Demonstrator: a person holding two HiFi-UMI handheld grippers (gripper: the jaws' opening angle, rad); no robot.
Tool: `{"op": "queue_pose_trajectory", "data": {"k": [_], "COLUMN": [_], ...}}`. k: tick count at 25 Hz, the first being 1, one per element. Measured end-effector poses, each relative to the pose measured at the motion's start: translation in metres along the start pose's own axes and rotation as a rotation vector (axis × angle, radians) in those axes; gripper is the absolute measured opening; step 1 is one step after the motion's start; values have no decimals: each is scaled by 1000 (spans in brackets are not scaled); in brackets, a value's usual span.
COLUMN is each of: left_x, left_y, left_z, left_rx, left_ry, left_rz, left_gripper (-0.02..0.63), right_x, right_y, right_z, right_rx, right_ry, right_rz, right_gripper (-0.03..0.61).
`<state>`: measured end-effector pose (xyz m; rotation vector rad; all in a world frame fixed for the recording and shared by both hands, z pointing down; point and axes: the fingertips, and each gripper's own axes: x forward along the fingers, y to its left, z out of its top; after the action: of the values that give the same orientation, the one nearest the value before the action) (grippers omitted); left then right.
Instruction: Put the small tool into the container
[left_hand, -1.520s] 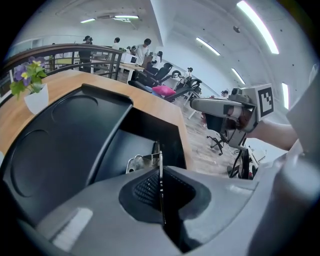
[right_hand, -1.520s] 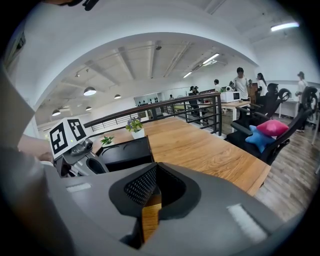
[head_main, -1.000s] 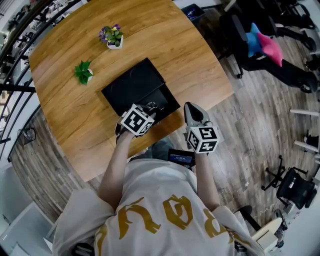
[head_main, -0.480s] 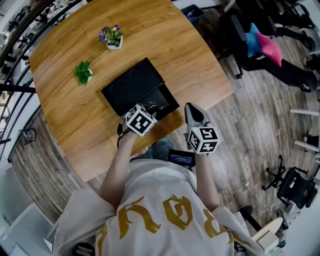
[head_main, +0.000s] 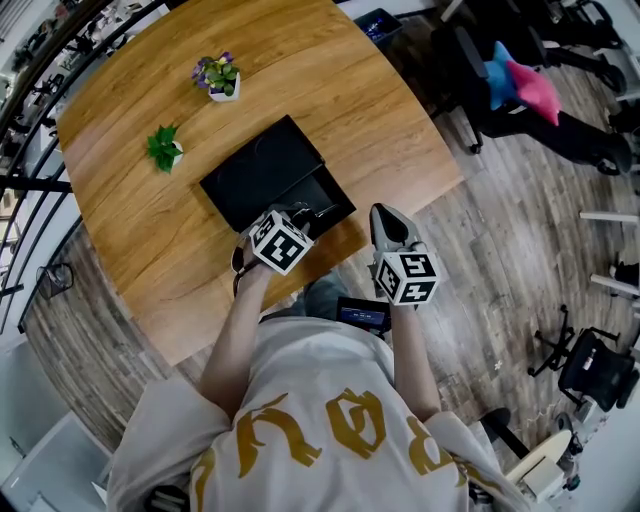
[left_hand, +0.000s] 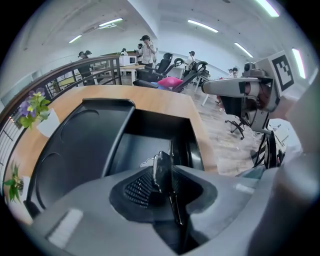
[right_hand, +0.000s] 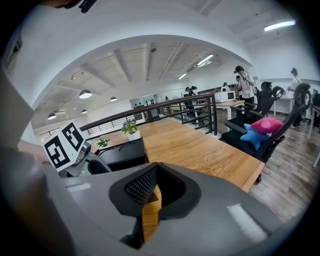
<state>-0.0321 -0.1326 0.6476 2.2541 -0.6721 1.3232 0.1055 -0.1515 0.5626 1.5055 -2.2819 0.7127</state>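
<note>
A black container stands open near the wooden table's front edge, its flat lid folded back to the left. My left gripper hovers over the container's near rim. In the left gripper view its jaws are shut on a small dark metal tool, which stands upright between them above the open compartment. My right gripper is held off the table's edge to the right, shut, with nothing in it.
Two small potted plants sit on the far left of the table, one with purple flowers, one green. Office chairs with pink and blue cushions stand beyond the right edge. A railing runs along the left.
My left gripper has shifted slightly forward and right, closer over the container's compartment, still holding the tool. The right gripper has stayed where it was.
</note>
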Motion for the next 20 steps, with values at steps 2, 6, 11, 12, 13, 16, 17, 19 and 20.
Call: {"op": "queue_pose_trajectory", "data": {"k": [2,6,11,12,13,16,17,19,20], "left_x": [-2,-11,-35,-41,-48,-77,-87,-104,-112], "left_y": [2,8,21,24,28,38,40,42,42], "left_z": [0,1,16,19,21,32,35,41,42], "left_rx": [2,-1,-40,-55,-69,-100,-109,-128,-137], "left_ry": [-3,-35,-148,-177,-211,-328,-366,-433,-462], "left_rz": [19,67,127,139,158,247,270,293,298], "left_gripper": [121,127,127,127,127,130,130,130,129], "right_x": [-1,-7,-14,-16,-18,-25,-27,-31,-33], "right_y": [3,10,21,25,29,41,45,53,57], "right_z": [3,10,23,25,28,36,38,40,41], "right_rx": [-8,-25,-44,-51,-58,-80,-87,-97,-97], "right_ry": [-6,-22,-52,-59,-65,-82,-88,-98,-105], "right_rz": [3,11,25,29,34,51,57,68,73], "right_gripper": [25,25,25,25,25,25,25,25,25]}}
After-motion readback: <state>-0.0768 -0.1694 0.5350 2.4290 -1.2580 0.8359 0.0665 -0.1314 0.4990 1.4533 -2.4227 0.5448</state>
